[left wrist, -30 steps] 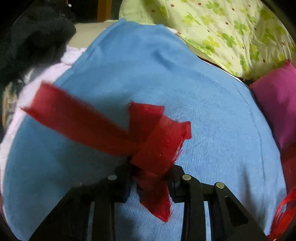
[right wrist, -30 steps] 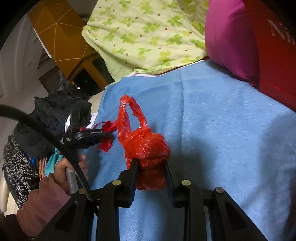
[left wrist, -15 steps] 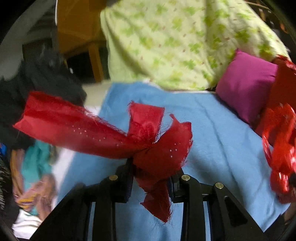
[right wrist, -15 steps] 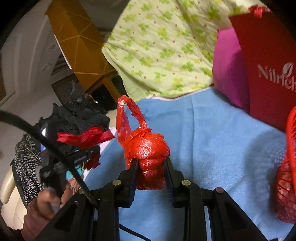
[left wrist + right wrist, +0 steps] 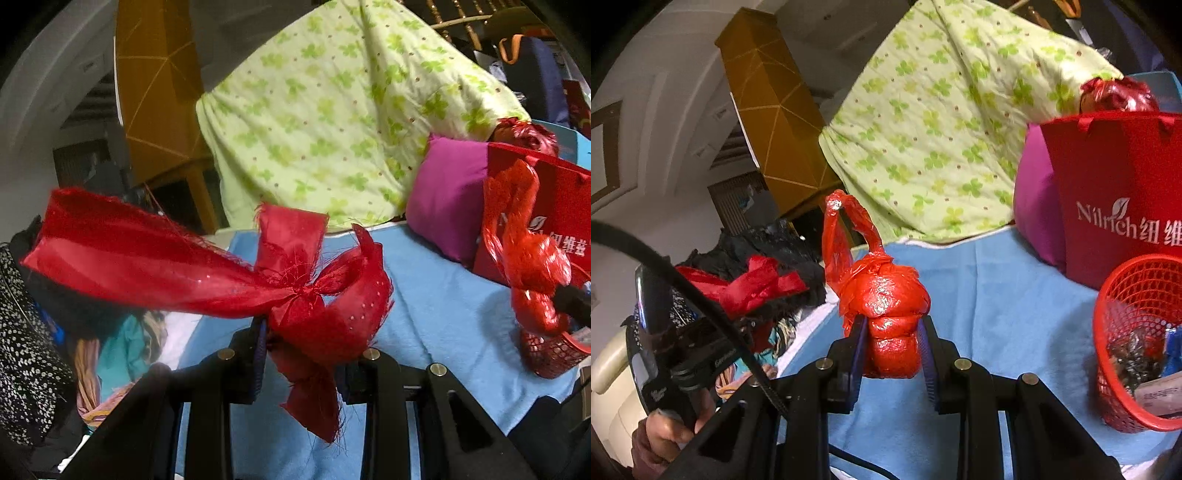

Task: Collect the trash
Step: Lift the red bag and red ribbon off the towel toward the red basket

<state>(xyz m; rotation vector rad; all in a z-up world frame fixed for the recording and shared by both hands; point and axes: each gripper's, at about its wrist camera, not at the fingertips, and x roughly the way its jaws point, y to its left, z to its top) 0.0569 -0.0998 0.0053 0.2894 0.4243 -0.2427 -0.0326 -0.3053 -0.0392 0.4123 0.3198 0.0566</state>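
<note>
While our left gripper stays out of it, clamped on one red ribbon, our right gripper is clamped on one knotted red bag. Both hang above the blue blanket, near one red basket.

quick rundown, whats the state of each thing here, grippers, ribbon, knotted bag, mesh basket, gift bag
left gripper: shut on the red ribbon bow, held above the bed
right gripper: shut on the knotted red plastic bag, lifted
red mesh basket: upright, partly filled with trash
red gift bag: standing, open at the top
</note>
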